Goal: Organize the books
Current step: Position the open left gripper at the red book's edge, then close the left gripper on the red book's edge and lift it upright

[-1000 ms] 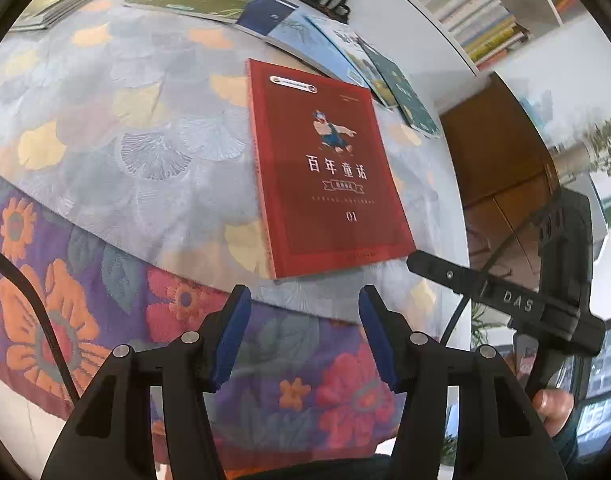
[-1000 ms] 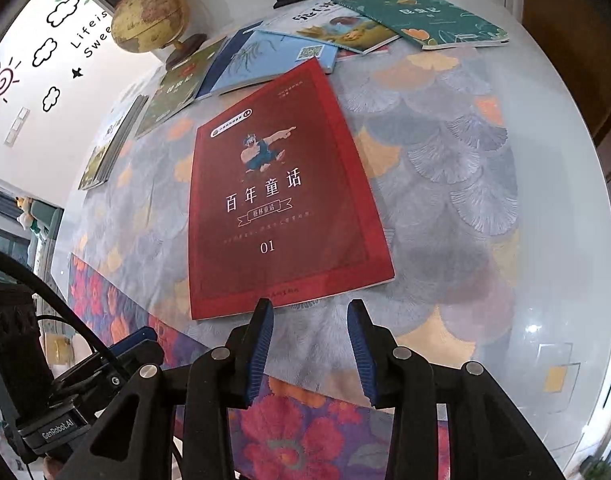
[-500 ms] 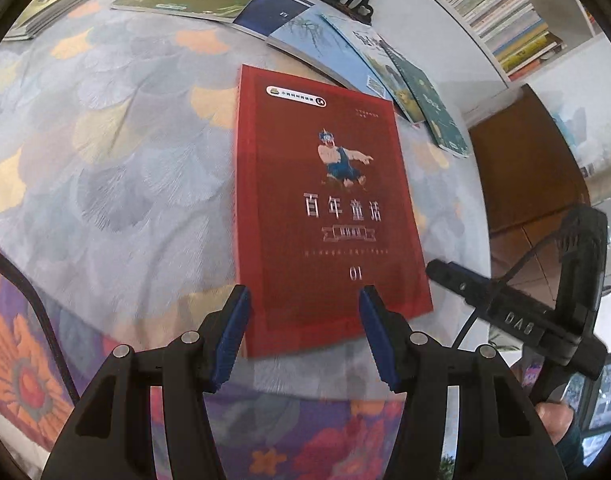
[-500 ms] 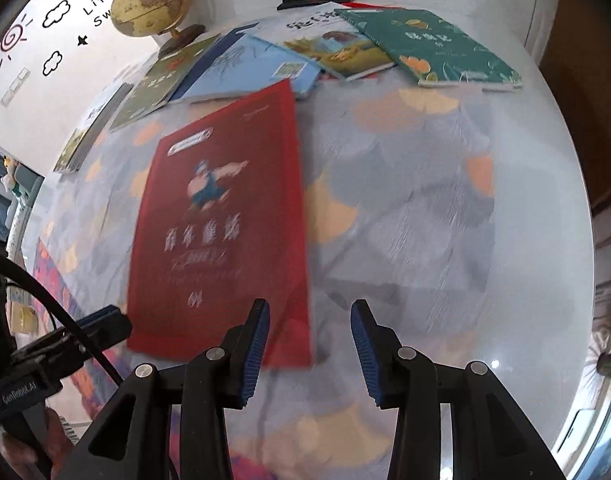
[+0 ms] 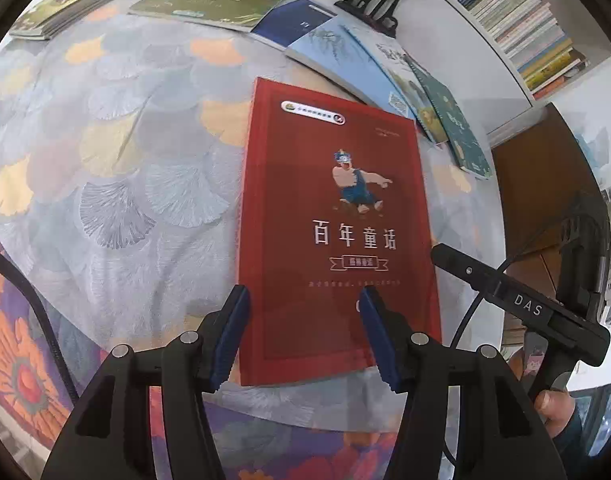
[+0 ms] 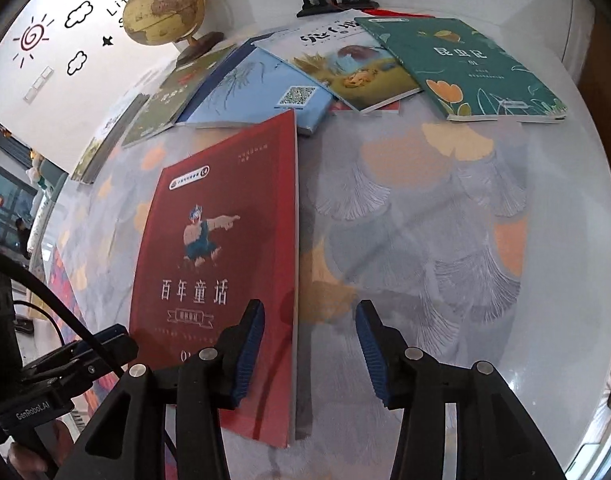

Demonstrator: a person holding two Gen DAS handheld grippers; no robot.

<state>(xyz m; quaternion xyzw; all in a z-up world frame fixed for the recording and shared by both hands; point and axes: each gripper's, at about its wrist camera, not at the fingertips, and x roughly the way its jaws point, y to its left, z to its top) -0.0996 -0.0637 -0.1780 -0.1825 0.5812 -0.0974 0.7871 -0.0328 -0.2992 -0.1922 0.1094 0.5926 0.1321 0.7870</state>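
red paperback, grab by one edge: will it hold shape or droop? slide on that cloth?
The red book looks thin with a soft cover, so held by one edge it would probably sag. It lies flat on the tablecloth, leaving little edge to catch; the fingers may need to pry. The cover looks glossy, so it might slip.

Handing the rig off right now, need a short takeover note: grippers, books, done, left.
Left gripper: open, over the near end of the red book, not gripping it.
Right gripper: open, jaws just been opening, straddling the red book's right edge; nothing pinched.
Red book lies flat, cover up, on the table, alone at the near side.
The other books lie fanned along the far edge: green book, yellow-cover book, light blue book, more to the left.
Done: nothing visibly stacked or shelved.
Left: probably grip the red book and tidy it with the rest.
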